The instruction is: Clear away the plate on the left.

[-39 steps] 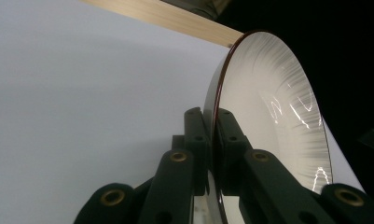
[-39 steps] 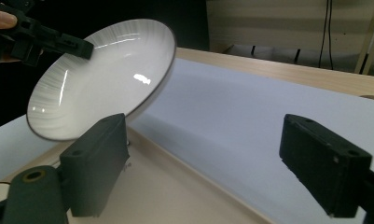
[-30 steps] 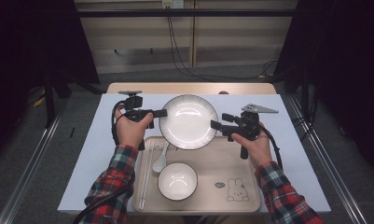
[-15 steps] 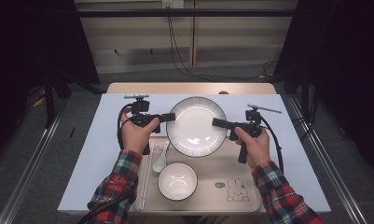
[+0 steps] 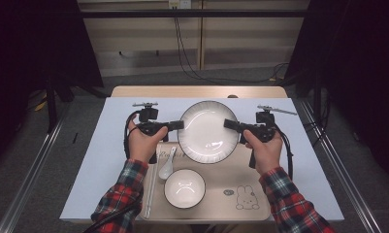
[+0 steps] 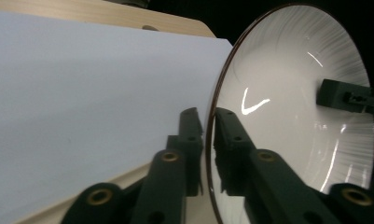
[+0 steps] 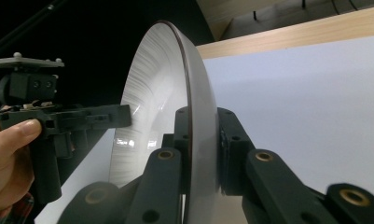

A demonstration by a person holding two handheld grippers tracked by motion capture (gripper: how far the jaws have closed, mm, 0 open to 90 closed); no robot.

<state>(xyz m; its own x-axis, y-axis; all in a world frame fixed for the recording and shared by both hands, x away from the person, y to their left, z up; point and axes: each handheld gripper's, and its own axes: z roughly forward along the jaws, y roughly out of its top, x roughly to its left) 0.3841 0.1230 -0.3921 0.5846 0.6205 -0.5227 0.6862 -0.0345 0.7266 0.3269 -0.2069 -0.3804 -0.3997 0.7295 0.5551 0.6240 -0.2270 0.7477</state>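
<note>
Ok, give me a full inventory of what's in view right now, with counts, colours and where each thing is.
plate: 1, white with dark rim, gripped at both edges above the tray's far end
bowl: 1, white, on the tray, near side
spoon: 1, white, on the tray left of the bowl
chopsticks: pale, along the tray's left edge; count unclear
tray: 1, beige with rabbit print, near edge of mat
mat: 1, pale blue-white, covers the table
table: 1, light wood
left gripper: 1, black, shut on the plate's left rim
right gripper: 1, black, shut on the plate's right rim
sleeves: 2, red plaid
</note>
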